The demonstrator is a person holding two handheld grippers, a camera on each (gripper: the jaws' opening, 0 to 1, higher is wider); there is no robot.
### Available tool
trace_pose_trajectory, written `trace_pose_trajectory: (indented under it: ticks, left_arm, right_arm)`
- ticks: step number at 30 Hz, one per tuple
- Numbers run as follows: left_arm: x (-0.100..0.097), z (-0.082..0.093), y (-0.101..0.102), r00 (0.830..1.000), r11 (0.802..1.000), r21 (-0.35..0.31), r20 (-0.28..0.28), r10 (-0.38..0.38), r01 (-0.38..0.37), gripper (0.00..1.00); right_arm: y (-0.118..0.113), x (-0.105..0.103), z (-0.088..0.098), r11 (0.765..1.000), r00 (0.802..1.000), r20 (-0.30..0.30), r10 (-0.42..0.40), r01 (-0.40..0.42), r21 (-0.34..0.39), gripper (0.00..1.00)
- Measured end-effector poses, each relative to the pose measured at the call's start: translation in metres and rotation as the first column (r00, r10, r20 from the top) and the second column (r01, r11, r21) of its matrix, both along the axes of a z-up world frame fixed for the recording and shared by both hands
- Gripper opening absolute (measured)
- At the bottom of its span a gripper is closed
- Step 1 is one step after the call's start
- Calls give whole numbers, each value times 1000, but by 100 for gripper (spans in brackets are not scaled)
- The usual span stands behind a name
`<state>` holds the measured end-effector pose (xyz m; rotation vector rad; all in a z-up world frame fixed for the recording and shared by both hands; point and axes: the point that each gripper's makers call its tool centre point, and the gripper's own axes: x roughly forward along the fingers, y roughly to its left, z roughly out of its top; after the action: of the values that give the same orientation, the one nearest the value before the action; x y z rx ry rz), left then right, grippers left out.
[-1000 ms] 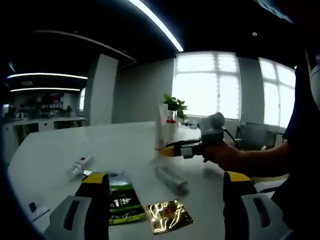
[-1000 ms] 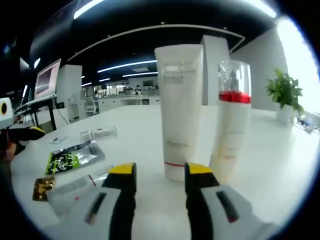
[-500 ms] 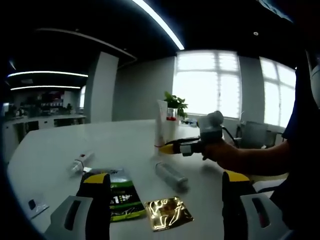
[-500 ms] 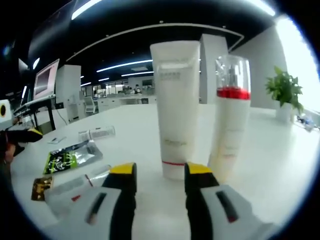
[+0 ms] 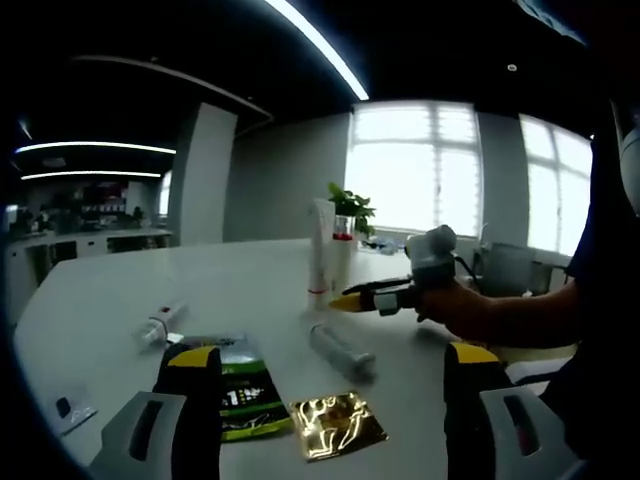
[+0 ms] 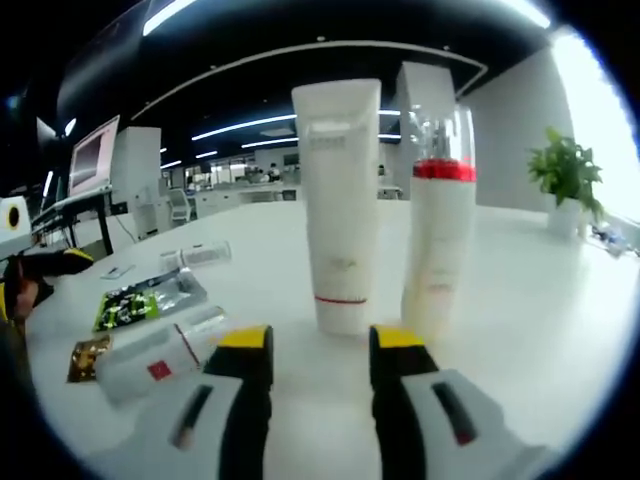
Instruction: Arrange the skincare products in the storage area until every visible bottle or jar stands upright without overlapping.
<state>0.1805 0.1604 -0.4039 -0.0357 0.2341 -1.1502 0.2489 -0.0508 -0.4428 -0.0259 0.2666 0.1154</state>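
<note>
A white tube (image 6: 338, 205) stands upright on its cap on the white table (image 6: 540, 300). Right beside it stands a white bottle with a red band and clear cap (image 6: 437, 225). My right gripper (image 6: 320, 342) is open a short way in front of the tube, touching nothing. The left gripper view shows it (image 5: 352, 298) held by a hand, to the right of the tube (image 5: 322, 255). Another tube (image 5: 340, 350) lies flat nearer my open left gripper (image 5: 330, 355), as does a small bottle (image 5: 162, 325).
A green sachet (image 5: 240, 395) and a gold sachet (image 5: 337, 428) lie flat on the table just ahead of my left jaws. A potted plant (image 5: 350, 210) stands behind the upright pair. A small flat item (image 5: 70, 412) lies at the near left.
My right gripper has drawn back from the upright tube, shifting right in the left gripper view. The tube and bottle stay standing. My left gripper has held still.
</note>
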Motion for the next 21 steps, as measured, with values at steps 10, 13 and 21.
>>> trace_pose_trajectory:
  ticks: [10,13,21]
  left_arm:
    - [-1,2,-5,1000,1000,-6,6,-11,11,94]
    - [1,3,-2,1000,1000,-6,8,-1,2,94]
    - [1,2,-1,1000,1000,-1,7,9,-9,95]
  right_arm:
    - [7,-5,-1,1000,1000,-2,22,-22,-15,39]
    - [11,-7,1,999,999,0,34,-34,-17,40]
    - [32,-5,4,996,996,9,91,-91,-11,48]
